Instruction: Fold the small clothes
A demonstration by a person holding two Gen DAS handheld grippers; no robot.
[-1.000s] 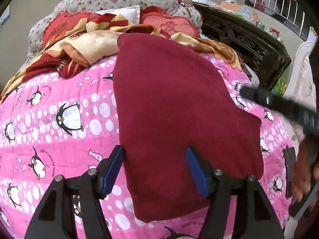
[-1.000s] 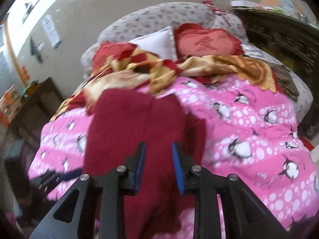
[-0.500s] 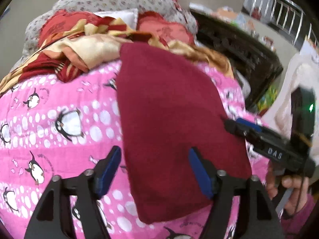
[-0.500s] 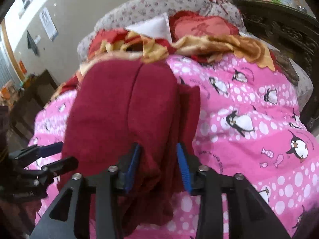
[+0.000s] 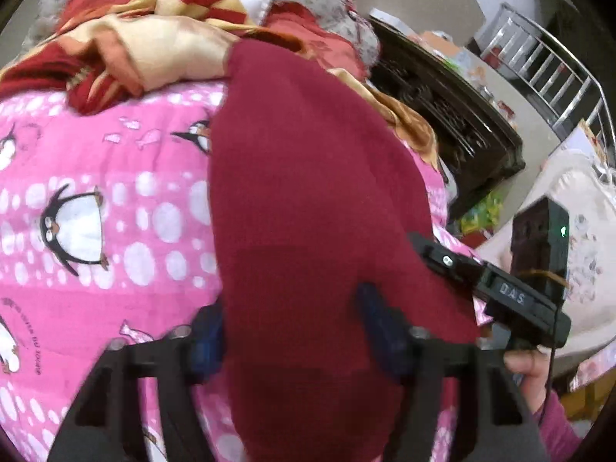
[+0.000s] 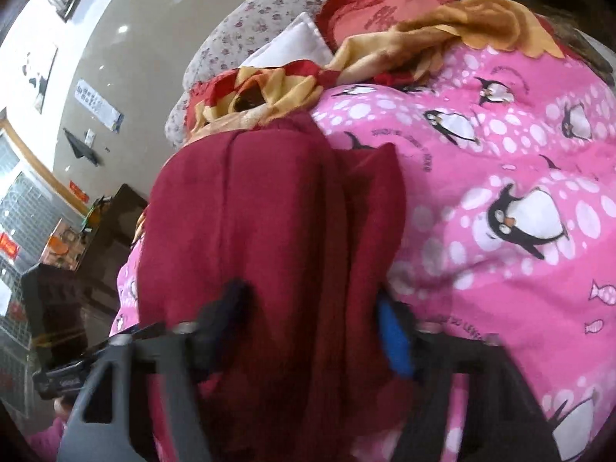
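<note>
Under maroon garment (image 5: 308, 192), claw tips hidden (blurred)

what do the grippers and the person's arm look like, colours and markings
Both grippers, left gripper and right gripper, have black skeletal frames with triangular cutouts, silver screws and blue finger pads. The right one's side carries white "DAS" lettering, a thin black cable and a black box with a green light. The sleeve is pink.

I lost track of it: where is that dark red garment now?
The dark red garment lies on the pink penguin-print quilt, its near end between both open grippers, its far end at the crumpled red-and-gold blanket.
</note>
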